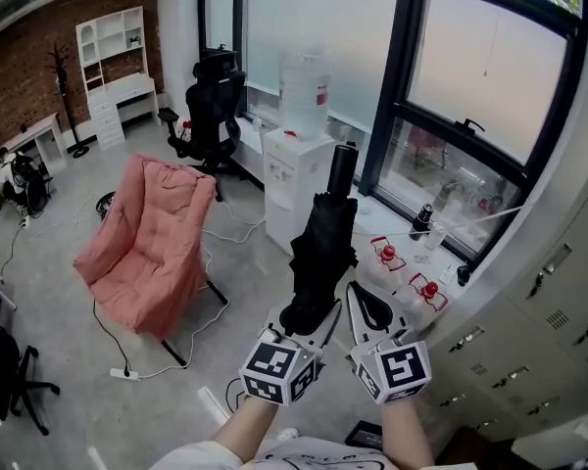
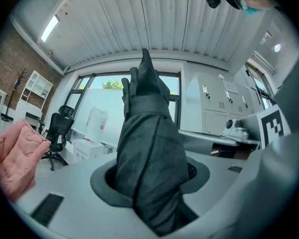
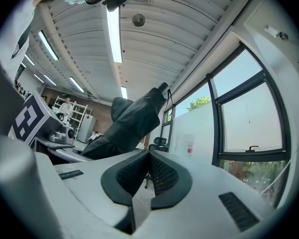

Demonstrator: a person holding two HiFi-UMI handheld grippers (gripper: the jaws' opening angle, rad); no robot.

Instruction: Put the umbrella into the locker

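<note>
Open floor (image 1: 59, 302) lies to the left, bounded by a pink lounge chair (image 1: 147, 243); ahead, a water dispenser (image 1: 296, 169) stands against the window wall, just beyond the umbrella's upper end; a bank of lockers (image 1: 529, 311) runs along the right edge, near the right gripper.

Left gripper (image 1: 309, 323) is clamped on the folded black umbrella (image 1: 321, 248), jaws held partly apart by the bunched fabric; the umbrella rises up and forward from the jaws, cylindrical end uppermost, outside the lockers. Right gripper (image 1: 365, 300) sits just beside it; jaws together, nothing between them.

Every locker door in view is closed; the dispenser carries a water bottle (image 1: 304, 81) on top.
</note>
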